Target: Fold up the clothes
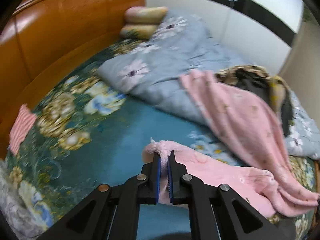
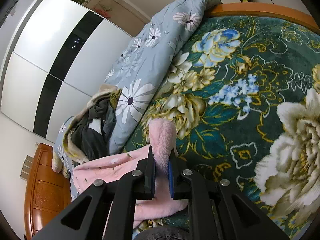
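Observation:
A pink fleece garment [image 1: 236,120] lies stretched over the bed, from the grey-blue quilt down toward my grippers. My left gripper [image 1: 164,156] is shut on a fluffy corner of it, which pokes out past the fingertips. In the right wrist view my right gripper [image 2: 161,156] is shut on another fluffy end of the pink garment [image 2: 162,138], with the rest [image 2: 112,168] bunched to the left below it.
The bed has a dark green floral blanket [image 2: 250,100]. A grey-blue flowered quilt [image 1: 160,64] lies along the far side, with a pile of dark and yellow clothes [image 1: 258,80] on it. A wooden headboard [image 1: 60,30], pillows [image 1: 144,22], a striped cloth [image 1: 21,130] and a white wardrobe [image 2: 50,60] surround it.

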`<action>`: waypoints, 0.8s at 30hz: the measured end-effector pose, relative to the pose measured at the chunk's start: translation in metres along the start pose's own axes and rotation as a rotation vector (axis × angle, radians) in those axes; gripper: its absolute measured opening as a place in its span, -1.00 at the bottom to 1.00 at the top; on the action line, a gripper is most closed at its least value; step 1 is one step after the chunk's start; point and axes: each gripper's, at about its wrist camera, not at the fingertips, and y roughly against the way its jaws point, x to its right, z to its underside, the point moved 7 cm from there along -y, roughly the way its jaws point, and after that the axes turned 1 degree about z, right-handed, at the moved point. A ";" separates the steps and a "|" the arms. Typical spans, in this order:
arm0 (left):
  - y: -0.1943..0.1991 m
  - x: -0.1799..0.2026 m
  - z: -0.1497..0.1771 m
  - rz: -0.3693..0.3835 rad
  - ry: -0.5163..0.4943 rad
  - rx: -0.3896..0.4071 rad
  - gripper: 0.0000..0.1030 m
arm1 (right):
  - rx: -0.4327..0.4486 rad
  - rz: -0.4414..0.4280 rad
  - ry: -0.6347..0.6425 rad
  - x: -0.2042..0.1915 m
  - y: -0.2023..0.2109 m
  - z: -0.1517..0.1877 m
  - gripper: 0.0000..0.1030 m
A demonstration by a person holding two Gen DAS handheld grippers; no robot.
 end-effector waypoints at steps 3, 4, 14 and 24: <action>-0.019 -0.019 -0.001 -0.041 0.035 -0.029 -0.87 | -0.007 0.016 0.007 0.000 -0.002 -0.001 -0.80; -0.029 -0.023 -0.001 -0.063 0.039 -0.044 -0.87 | -0.009 0.024 0.009 0.000 -0.002 -0.001 -0.80; -0.149 -0.044 -0.016 -0.032 0.243 -0.225 -0.51 | -0.017 0.098 -0.015 -0.006 -0.017 -0.008 -0.80; -0.153 -0.124 0.080 0.004 0.539 -0.226 0.05 | -0.039 0.153 -0.002 -0.004 -0.024 -0.006 -0.80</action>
